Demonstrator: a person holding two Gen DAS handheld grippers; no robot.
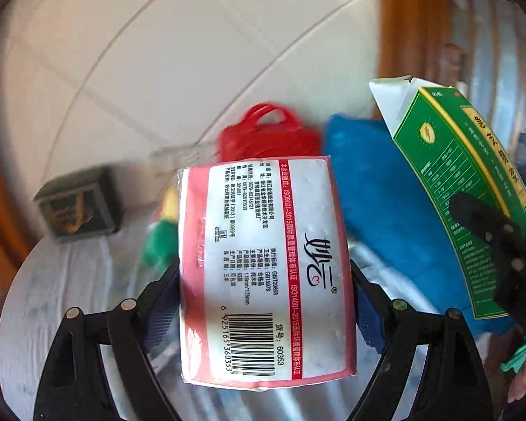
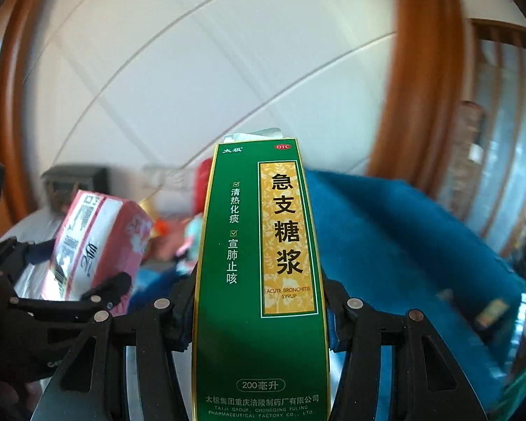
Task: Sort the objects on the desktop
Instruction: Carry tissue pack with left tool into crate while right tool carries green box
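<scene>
A pink and white tissue pack [image 1: 263, 266] with a barcode label fills the middle of the left wrist view, and my left gripper [image 1: 264, 280] is shut on its two long sides, holding it off the table. A tall green syrup carton [image 2: 259, 280] with a gold label stands between the fingers of my right gripper [image 2: 259, 312], which is shut on it. Each held thing shows in the other view: the green carton [image 1: 456, 189] at the right with the right gripper's fingers [image 1: 487, 231] on it, the tissue pack [image 2: 94, 242] at the left.
A blue cloth [image 1: 385, 203] lies behind both grippers, with a red bag [image 1: 266, 133] and a green and yellow object [image 1: 161, 231] beyond it. A dark box [image 1: 77, 207] stands at the far left on the grey table top [image 1: 52, 298]. White tiled floor [image 1: 157, 52] lies beyond.
</scene>
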